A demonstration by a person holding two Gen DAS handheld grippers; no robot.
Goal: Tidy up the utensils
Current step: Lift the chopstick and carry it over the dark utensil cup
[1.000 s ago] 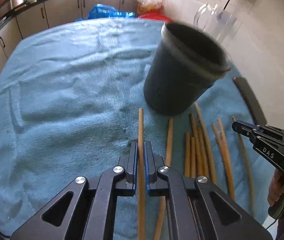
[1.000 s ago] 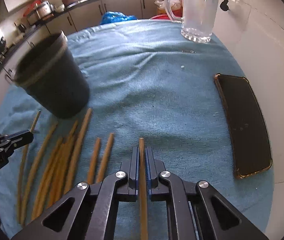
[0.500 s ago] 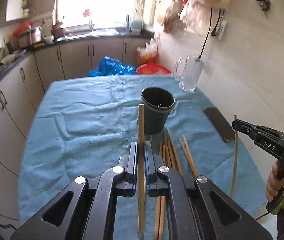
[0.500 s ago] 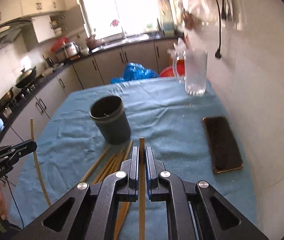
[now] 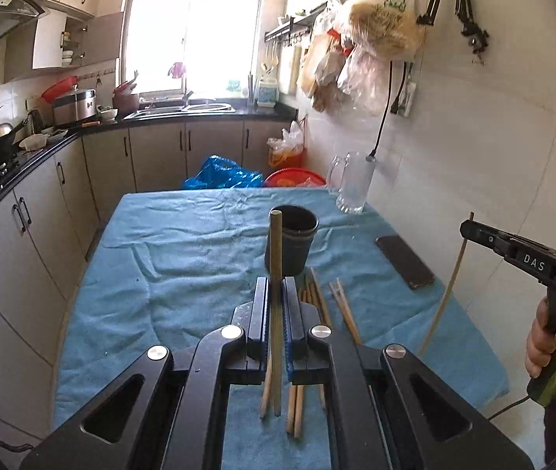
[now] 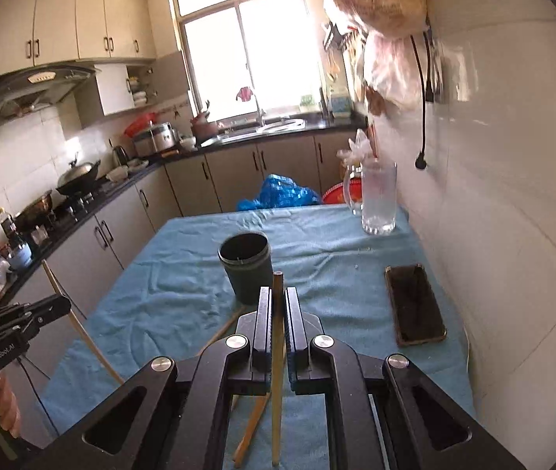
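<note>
My left gripper (image 5: 276,286) is shut on a wooden chopstick (image 5: 276,258) that stands upright between its jaws, high above the table. My right gripper (image 6: 277,295) is shut on another chopstick (image 6: 277,352), also upright. The dark cup (image 5: 293,241) stands on the blue towel (image 5: 184,258) ahead of both grippers and also shows in the right wrist view (image 6: 245,264). Several more chopsticks (image 5: 340,305) lie on the towel just in front of the cup. The right gripper (image 5: 470,229) shows at the right of the left wrist view; the left gripper (image 6: 56,305) shows at the left of the right wrist view.
A glass mug (image 6: 378,197) stands at the table's far right corner by the wall. A black phone (image 6: 413,303) lies near the right edge. Kitchen cabinets (image 5: 23,227) run along the left. A blue bag (image 5: 221,174) and red basin (image 5: 293,178) sit beyond the table.
Both grippers have risen well above the table, each lifting its chopstick off the towel. The cup and the chopsticks left lying now look much farther away.
</note>
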